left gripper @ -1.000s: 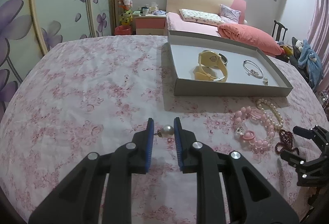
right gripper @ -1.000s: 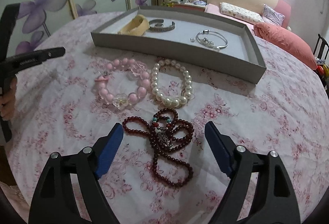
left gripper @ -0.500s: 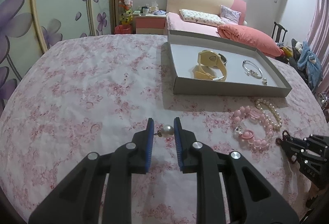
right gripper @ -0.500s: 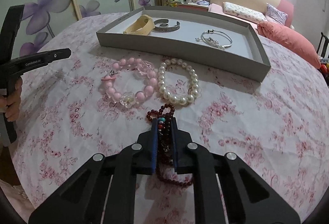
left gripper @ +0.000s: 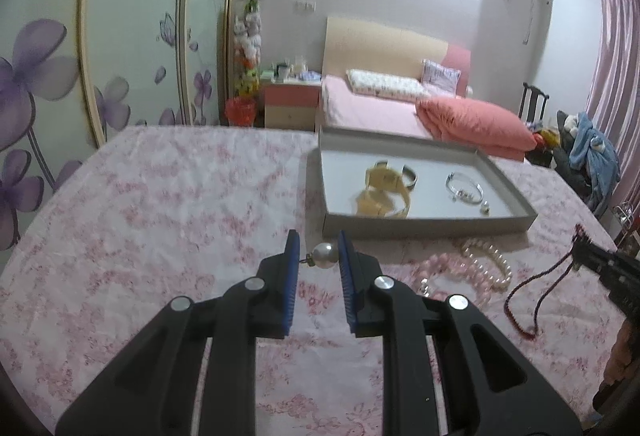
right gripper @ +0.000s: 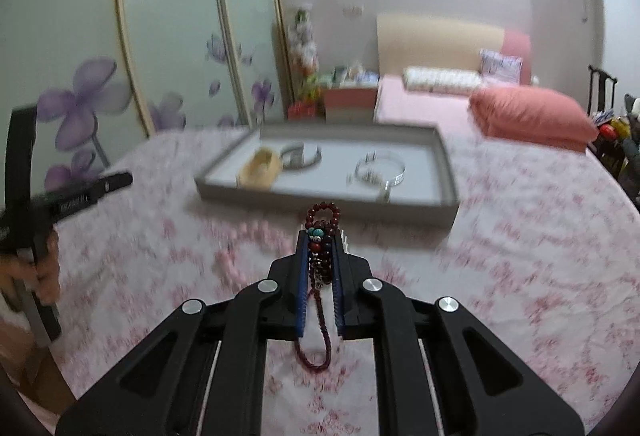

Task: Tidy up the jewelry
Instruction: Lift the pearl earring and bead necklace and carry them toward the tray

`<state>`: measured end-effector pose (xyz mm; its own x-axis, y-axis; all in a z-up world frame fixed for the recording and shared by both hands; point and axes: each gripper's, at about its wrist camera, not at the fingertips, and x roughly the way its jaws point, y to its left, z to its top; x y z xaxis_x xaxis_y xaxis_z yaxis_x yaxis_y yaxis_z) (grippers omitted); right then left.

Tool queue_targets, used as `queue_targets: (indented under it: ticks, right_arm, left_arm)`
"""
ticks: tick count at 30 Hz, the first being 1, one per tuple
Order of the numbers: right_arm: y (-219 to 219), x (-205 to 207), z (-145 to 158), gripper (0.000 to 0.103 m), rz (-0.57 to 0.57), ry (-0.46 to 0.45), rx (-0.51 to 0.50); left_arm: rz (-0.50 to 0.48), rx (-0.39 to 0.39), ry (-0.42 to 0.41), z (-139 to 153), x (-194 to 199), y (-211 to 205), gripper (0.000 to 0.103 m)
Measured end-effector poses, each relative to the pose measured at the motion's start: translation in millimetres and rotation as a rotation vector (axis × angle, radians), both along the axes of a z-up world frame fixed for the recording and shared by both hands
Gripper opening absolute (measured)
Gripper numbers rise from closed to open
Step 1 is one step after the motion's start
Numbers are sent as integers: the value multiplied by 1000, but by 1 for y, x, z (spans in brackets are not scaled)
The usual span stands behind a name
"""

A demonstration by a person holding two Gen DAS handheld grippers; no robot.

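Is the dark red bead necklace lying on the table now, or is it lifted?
Mostly lifted. The right gripper is shut on the dark red bead necklace; its strands hang below the fingers, and whether the lowest loop touches the cloth is unclear.

Pearl earring (left gripper: 325, 255) pinched between my left fingers (left gripper: 292, 256), lower centre of frame. Dark red bead necklace (right gripper: 320, 236) clamped in my right fingers (right gripper: 303, 260), loop dangling clear of the tabletop (left gripper: 160, 216). Pink bracelet (left gripper: 440, 268) and pearl bracelet (left gripper: 490, 262) lie touching, right of centre, just before the grey tray (left gripper: 420, 226).
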<state>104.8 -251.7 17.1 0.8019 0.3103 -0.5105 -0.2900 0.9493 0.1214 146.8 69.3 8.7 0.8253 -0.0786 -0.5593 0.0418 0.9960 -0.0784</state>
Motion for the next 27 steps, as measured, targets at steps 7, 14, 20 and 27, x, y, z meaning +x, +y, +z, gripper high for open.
queue_targets:
  ticks: [7, 14, 20, 27]
  right_arm:
    - [1, -7, 32, 11, -23, -134, 10]
    - [5, -14, 46, 11, -73, -244, 9]
    - [8, -18, 53, 11, -101, -305, 21]
    - [17, -22, 57, 11, -119, -371, 4]
  left_arm:
    - [11, 35, -105, 18, -17, -10, 20]
    - [24, 54, -183, 31, -28, -19, 20]
    - [37, 87, -239, 37, -36, -29, 20]
    - [32, 101, -259, 38, -36, -41, 20]
